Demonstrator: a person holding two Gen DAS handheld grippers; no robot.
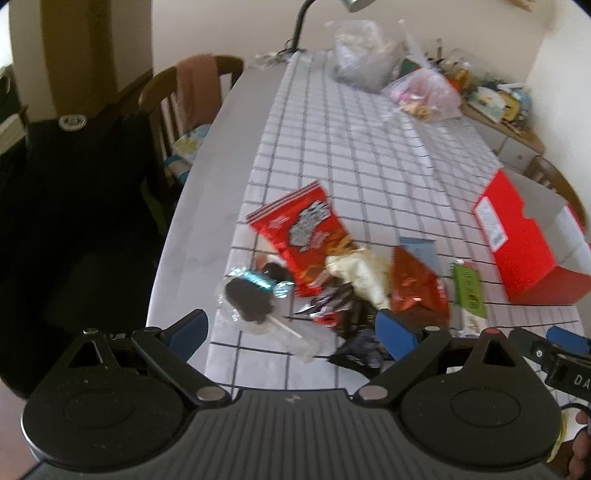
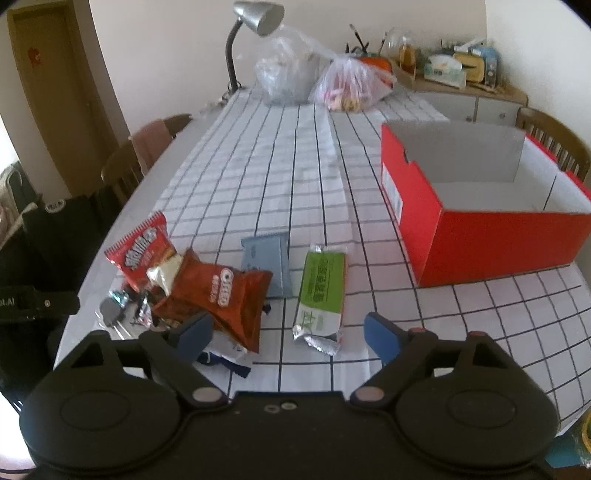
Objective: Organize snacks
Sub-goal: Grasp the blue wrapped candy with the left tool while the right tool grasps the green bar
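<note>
Checked cloth covers the bench, with a desk lamp and plastic bags at its far end. Snacks lie heaped near the front edge: an Oreo packet, a red crisp bag, a green bar, and what looks like a lollipop. The red box stands open and empty to the right. Both the left gripper and right gripper hover with jaws apart. Best to take the green bar first, since it lies clear of the heap.
</note>
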